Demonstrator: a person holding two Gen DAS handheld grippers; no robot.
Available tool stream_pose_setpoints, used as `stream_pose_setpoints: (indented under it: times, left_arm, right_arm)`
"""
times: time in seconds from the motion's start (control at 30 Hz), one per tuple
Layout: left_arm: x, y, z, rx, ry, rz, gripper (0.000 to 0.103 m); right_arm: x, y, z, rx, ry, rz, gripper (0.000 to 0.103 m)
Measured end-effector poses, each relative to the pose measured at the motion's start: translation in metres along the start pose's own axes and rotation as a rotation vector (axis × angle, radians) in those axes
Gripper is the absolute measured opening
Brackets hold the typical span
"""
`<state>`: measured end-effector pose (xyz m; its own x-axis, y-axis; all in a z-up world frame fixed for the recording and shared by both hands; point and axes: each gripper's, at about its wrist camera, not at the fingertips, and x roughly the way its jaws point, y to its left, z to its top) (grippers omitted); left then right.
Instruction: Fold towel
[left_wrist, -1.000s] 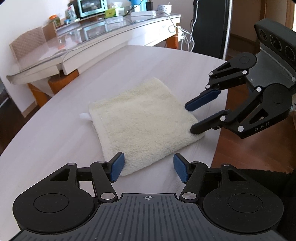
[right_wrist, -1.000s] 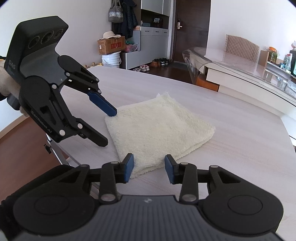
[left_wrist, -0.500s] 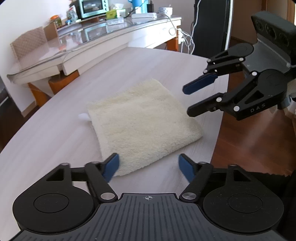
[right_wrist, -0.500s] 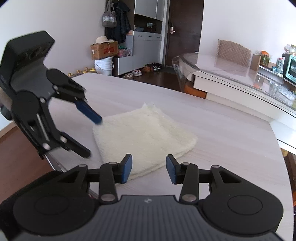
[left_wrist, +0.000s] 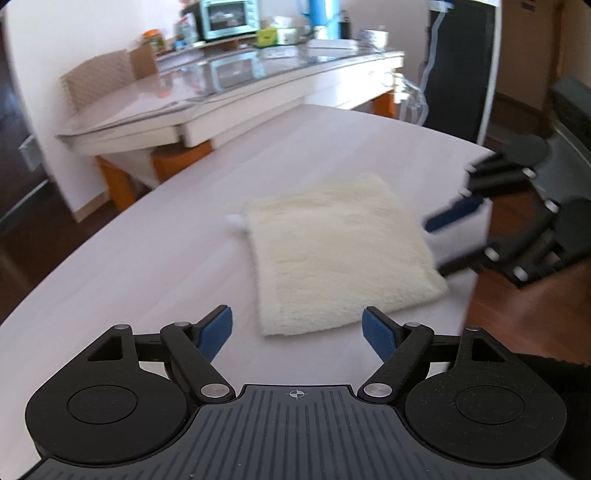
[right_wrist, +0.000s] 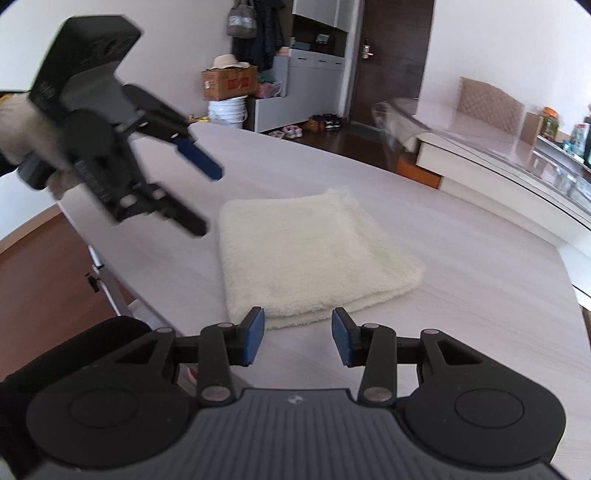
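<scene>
A folded cream towel (right_wrist: 314, 254) lies near the table (right_wrist: 480, 258) edge; left gripper (left_wrist: 297, 334) and right gripper (right_wrist: 298, 336) hover apart, jaws spread, empty.

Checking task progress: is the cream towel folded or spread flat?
Folded. The cream fluffy towel lies as a compact square, with stacked layers at its near edge and a rounded fold on the right.

You're working in bright, even daylight with only soft shadows, and glare sheens the glass-topped counter (left_wrist: 236, 81). Both fisheye views bend hard at the edges with dark corners. Motion blur smears the right gripper (left_wrist: 439, 247) in your left view and the left gripper (right_wrist: 207, 201) in your right.
</scene>
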<state>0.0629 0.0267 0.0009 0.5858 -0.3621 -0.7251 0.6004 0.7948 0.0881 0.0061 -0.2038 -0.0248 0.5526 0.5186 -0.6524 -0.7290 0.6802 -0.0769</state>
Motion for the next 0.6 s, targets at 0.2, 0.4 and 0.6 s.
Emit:
stream_pose_setpoints:
  times: [0.2, 0.4, 0.6]
  left_arm:
    - [-0.012, 0.026, -0.001, -0.063, -0.019, 0.08, 0.086]
    - [-0.024, 0.041, -0.004, -0.101, -0.034, 0.123, 0.086]
    - [-0.022, 0.049, -0.009, -0.132, -0.037, 0.135, 0.086]
  right_arm:
    - [0.026, 0.023, 0.017, 0.023, -0.017, 0.04, 0.047]
    - [0.065, 0.033, 0.05, 0.124, -0.041, 0.041, 0.048]
    - [0.085, 0.034, 0.064, 0.165, -0.054, 0.036, 0.048]
